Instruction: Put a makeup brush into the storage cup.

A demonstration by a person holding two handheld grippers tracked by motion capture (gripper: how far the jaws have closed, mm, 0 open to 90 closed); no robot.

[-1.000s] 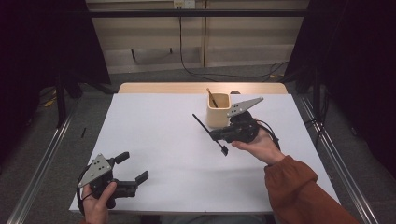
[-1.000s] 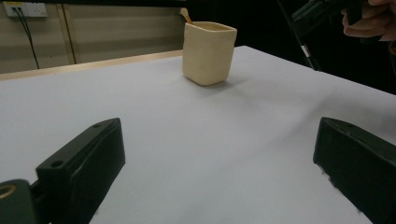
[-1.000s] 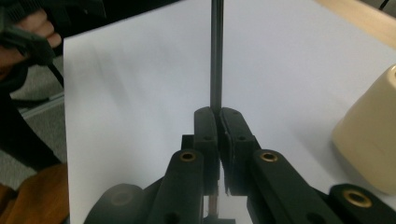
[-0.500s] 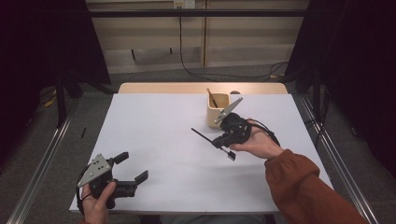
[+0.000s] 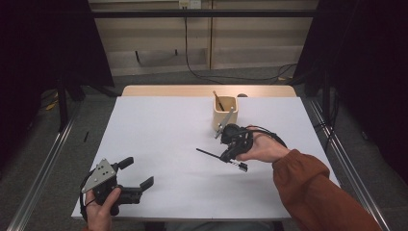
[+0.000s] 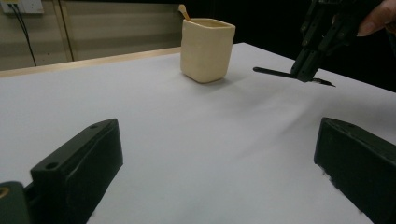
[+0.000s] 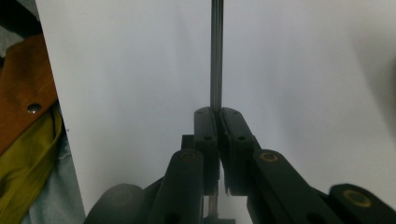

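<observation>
My right gripper (image 5: 226,156) is shut on a thin black rod (image 5: 209,153) and holds it roughly level, just above the white table, with its free end pointing left. In the right gripper view the jaws (image 7: 217,112) clamp the rod (image 7: 216,56), which runs straight ahead. A beige cup (image 5: 224,113) stands just behind that hand with a wooden stick (image 5: 218,101) in it. My left gripper (image 5: 138,172) is open and empty near the front left corner. Its view shows the wide-apart jaws (image 6: 217,135), the cup (image 6: 207,49) and the rod (image 6: 275,72).
A white sheet (image 5: 159,130) covers the table, and a wooden strip (image 5: 192,91) shows along the far edge. Metal rails (image 5: 41,183) run down both sides. Cables (image 5: 202,74) lie on the floor behind.
My right gripper has drawn back from the cup toward the near side and rolled over, bringing the rod lower over the table. The left gripper has stayed put.
</observation>
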